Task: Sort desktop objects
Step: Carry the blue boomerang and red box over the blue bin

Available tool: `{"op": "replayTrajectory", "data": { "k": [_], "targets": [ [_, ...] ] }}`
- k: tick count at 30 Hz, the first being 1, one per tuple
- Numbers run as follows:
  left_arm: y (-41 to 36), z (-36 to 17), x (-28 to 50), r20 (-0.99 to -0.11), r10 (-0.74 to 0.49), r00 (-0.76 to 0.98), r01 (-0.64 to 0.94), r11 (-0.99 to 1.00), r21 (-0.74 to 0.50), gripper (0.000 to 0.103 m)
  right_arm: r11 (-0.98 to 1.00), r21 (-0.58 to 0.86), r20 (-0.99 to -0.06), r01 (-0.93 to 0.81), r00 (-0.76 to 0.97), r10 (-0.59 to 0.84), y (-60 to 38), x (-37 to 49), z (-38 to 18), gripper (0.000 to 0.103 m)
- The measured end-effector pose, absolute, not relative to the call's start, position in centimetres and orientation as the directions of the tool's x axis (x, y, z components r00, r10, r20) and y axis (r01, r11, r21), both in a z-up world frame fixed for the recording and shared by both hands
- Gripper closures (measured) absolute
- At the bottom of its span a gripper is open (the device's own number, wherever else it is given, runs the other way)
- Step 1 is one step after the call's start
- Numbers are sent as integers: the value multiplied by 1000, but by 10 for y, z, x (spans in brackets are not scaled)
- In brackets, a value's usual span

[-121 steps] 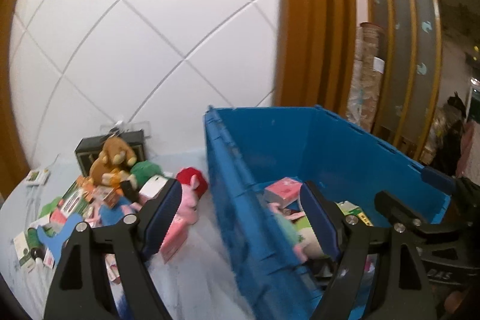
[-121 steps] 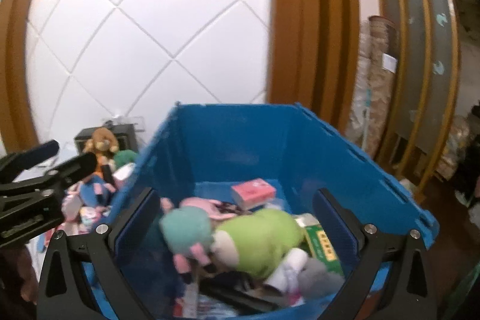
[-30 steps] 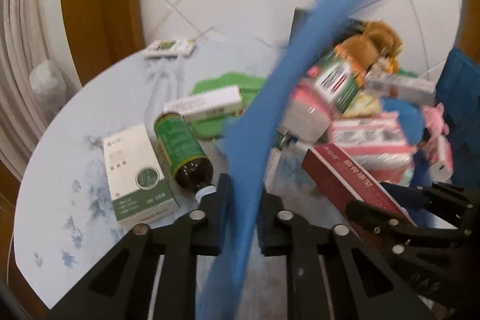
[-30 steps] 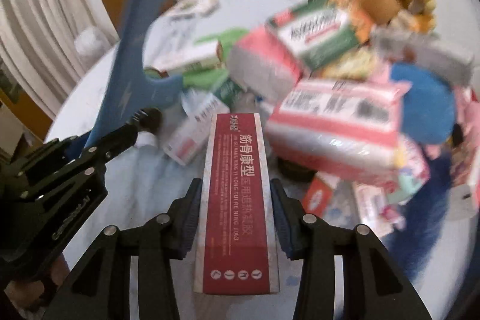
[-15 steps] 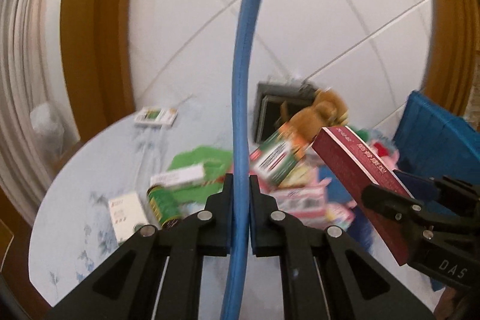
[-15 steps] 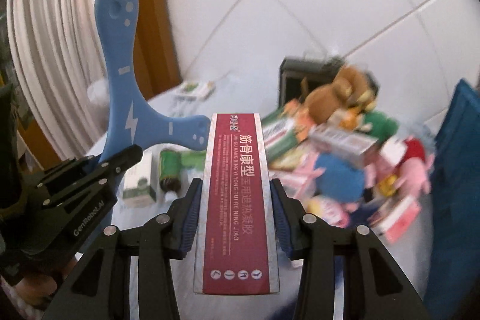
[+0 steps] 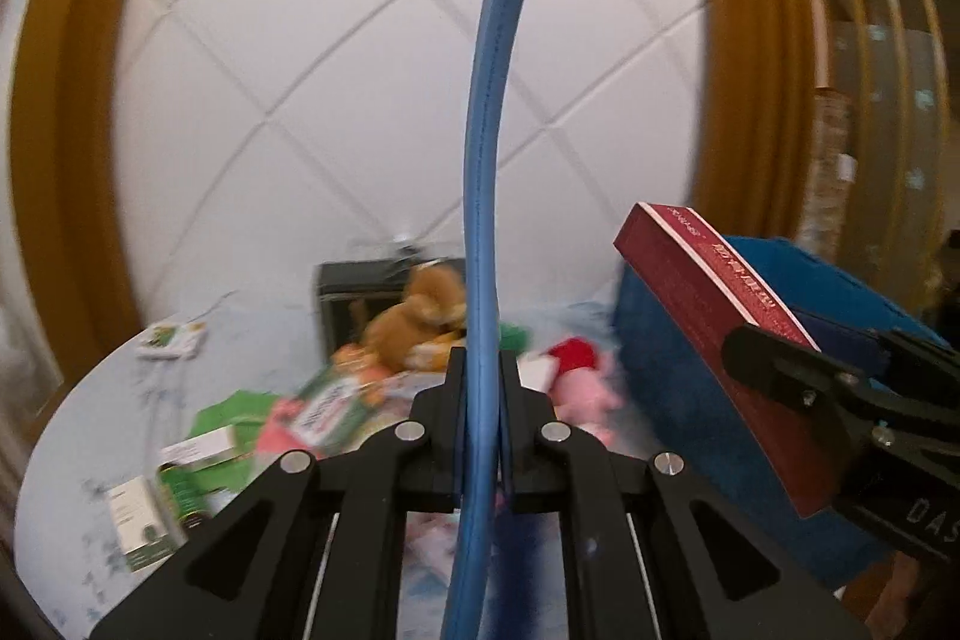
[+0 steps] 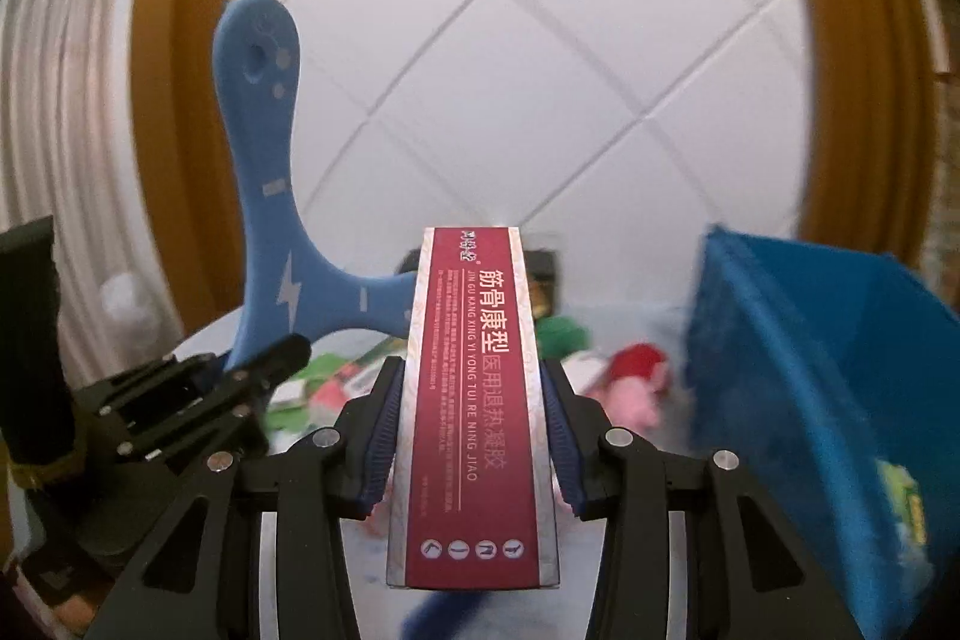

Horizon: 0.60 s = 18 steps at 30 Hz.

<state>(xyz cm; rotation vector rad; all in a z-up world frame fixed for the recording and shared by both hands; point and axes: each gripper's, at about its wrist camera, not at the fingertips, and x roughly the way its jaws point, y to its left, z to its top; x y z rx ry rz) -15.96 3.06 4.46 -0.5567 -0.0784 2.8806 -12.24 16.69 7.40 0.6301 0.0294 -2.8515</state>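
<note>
**Both grippers loaded, carrying toward the bin**

You are pinching the blue boomerang (image 7: 483, 196) edge-on in the left gripper (image 7: 480, 388); its jaws are pressed together on the thin foam, and the long arm is standing up well above the fingers. In the right wrist view the same boomerang is showing its flat face, with a lightning mark near the bend. You are clamping the red medicine box (image 8: 477, 400) across its width in the right gripper (image 8: 474, 436), pads bearing on both long sides, the box lying lengthwise along the fingers.

Beyond the grippers, the round table (image 7: 90, 412) is carrying the unsorted pile: a brown plush toy (image 7: 420, 316), a pink plush (image 7: 588, 391), green and white cartons, all blurred. The blue plastic bin (image 8: 810, 370) is sitting at the right, just beside the pile, with some items already inside.

Judgement: you are in the transport step, both items lifted clear of the table. The next move calls for swinging right until each item is over the bin's opening, then spreading the jaws. The tall boomerang arm needs watching near the box.
</note>
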Motion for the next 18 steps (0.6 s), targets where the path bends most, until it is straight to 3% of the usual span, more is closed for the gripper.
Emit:
{"op": "replayTrajectory", "data": {
  "k": [8, 18],
  "targets": [
    [131, 73, -153, -323, 377, -868, -369, -925, -87, 95, -999, 47, -342, 3, -939, -19, 263, -73, 108, 59],
    [247, 115, -148, -261, 468, -844, -473, -880, -47, 95, -978, 85, -305, -190, -939, 156, 377, -48, 116, 59]
  ]
}}
